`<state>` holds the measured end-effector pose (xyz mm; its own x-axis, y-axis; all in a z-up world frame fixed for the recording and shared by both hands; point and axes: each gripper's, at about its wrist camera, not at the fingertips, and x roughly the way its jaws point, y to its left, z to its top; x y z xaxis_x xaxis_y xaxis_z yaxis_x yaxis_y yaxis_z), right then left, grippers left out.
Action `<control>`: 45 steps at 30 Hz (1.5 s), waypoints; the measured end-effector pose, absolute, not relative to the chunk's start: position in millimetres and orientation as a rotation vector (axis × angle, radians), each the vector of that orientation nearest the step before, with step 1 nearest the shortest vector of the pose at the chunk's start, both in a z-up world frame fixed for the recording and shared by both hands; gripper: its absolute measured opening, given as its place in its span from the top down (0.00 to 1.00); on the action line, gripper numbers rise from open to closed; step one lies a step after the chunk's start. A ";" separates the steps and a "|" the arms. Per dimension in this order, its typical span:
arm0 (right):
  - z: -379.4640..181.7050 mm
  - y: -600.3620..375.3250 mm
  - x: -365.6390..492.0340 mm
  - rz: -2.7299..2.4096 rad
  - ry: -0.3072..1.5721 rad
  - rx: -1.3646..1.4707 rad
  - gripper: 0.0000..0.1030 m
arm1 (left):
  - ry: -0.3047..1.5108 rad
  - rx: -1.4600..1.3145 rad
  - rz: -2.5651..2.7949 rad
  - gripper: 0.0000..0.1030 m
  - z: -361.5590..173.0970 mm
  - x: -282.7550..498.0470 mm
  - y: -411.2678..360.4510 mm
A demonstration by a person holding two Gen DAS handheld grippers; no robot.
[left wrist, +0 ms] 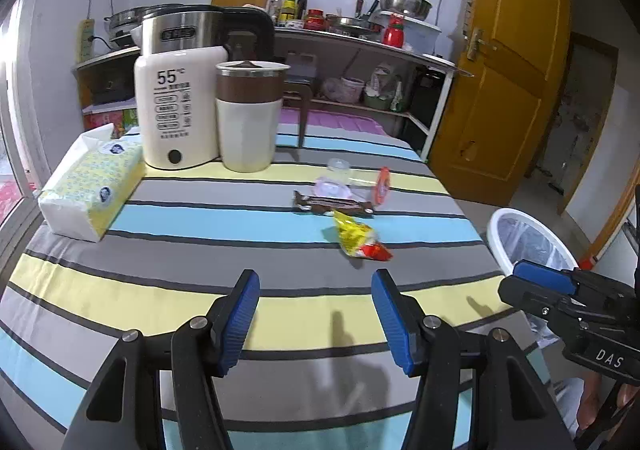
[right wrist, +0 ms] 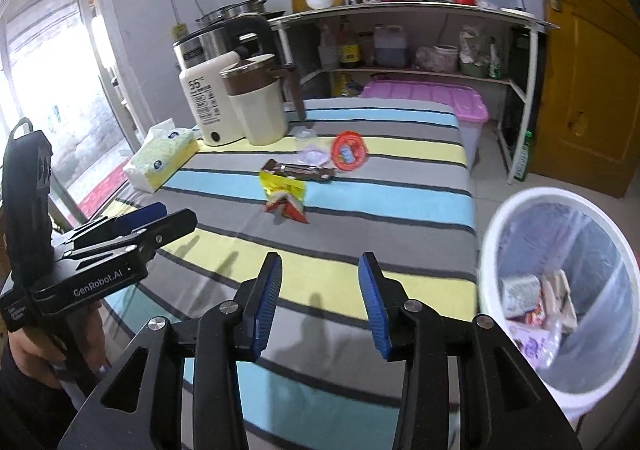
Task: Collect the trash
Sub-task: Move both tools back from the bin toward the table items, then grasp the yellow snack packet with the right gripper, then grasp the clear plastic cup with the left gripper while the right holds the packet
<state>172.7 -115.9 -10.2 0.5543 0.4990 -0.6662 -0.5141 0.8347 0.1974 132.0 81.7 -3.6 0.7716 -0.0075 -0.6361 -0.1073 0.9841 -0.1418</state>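
We've got both the left gripper (left wrist: 316,314) and right gripper (right wrist: 318,304) half open, holding nothing, over the striped table (left wrist: 200,258); yellow wrapper (left wrist: 358,238) farther out, bin (right wrist: 560,290) right.

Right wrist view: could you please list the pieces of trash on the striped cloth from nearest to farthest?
Yellow and red snack wrapper → brown bar wrapper → round red lid → small clear cup.

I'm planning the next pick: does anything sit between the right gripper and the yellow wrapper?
Nothing visible does. Only bare striped tablecloth lies between the open right gripper and the yellow wrapper.
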 end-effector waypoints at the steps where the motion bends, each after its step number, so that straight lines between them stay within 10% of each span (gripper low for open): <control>1: -10.8 -111.1 174.5 0.605 0.782 -0.027 0.60 | 0.689 -0.175 0.060 0.44 -3.6 132.7 84.7; 23: -49.3 -11.9 252.9 0.656 0.898 -0.112 0.52 | 0.685 -0.247 0.109 0.44 -5.9 141.6 148.5; 30: -53.9 -31.4 257.0 0.638 0.932 -0.025 0.74 | 0.684 -0.191 0.067 0.44 7.5 156.1 140.5; 45: -31.7 -96.1 225.4 0.597 0.881 0.070 0.74 | 0.719 -0.058 -0.183 0.44 0.2 249.3 100.4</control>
